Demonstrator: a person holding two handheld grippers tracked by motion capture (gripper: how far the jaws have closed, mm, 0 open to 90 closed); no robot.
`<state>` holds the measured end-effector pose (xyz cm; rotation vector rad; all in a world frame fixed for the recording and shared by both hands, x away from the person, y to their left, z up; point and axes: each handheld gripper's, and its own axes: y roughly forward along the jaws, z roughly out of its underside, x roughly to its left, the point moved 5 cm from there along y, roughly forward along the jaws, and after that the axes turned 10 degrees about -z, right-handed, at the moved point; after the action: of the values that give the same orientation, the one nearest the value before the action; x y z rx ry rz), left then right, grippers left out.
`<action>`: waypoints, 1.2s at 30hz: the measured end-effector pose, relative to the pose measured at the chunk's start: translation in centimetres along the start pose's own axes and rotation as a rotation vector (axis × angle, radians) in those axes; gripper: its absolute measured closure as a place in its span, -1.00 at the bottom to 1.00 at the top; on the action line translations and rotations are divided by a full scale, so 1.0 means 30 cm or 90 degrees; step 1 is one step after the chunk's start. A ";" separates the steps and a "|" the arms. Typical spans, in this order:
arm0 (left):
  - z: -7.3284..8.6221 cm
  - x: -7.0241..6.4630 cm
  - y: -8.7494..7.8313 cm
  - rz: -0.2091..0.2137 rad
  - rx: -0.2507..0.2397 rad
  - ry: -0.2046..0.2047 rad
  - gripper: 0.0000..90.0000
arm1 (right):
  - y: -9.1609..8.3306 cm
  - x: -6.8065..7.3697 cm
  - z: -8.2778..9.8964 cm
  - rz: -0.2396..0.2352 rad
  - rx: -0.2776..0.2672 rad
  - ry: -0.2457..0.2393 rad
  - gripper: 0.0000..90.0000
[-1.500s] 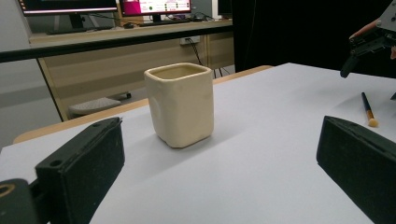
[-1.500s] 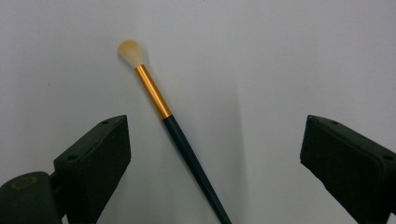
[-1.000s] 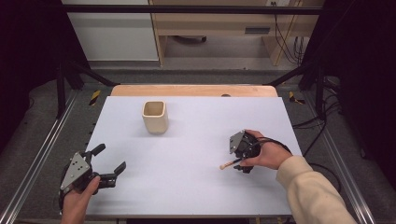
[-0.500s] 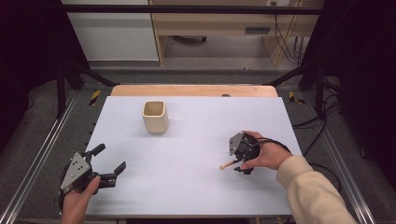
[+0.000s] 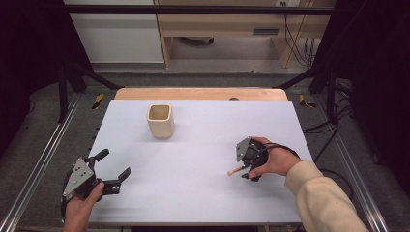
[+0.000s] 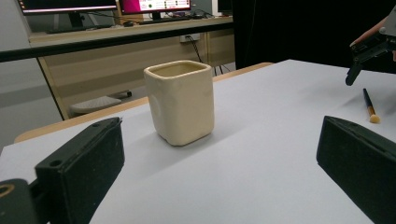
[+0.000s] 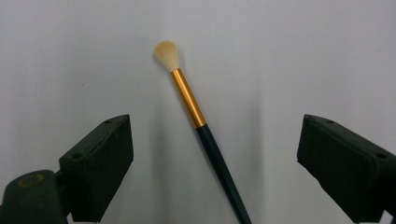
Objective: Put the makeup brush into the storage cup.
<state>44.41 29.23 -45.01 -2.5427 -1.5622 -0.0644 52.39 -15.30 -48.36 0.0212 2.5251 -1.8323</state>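
Observation:
A small brush (image 7: pixel 188 103) with a pale tuft, gold ferrule and dark handle lies flat on the white table (image 5: pixel 193 193). My right gripper (image 7: pixel 219 163) hovers over it, open, one jaw on either side of the handle and neither touching it. In the high view the brush tip (image 5: pixel 233 170) pokes out left of the right gripper (image 5: pixel 247 166). A cream square cup (image 5: pixel 160 121) stands upright at the back left. My left gripper (image 5: pixel 113 164) rests open near the front left corner, facing the cup (image 6: pixel 180 102). The brush (image 6: pixel 370 107) and right gripper (image 6: pixel 369 49) show far right.
A wooden strip (image 5: pixel 200 94) runs along the table's far edge. Metal frame rails (image 5: pixel 38 164) run along both sides. A desk with monitors (image 6: pixel 116 7) stands beyond the table.

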 end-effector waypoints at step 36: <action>0.001 -0.002 0.001 -0.001 0.002 0.003 -0.99 | 0.010 0.015 0.002 -0.039 0.008 -0.015 0.13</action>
<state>44.42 29.17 -45.04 -2.5380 -1.5614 -0.0678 51.95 -15.27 -48.68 -0.0771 2.5265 -1.8581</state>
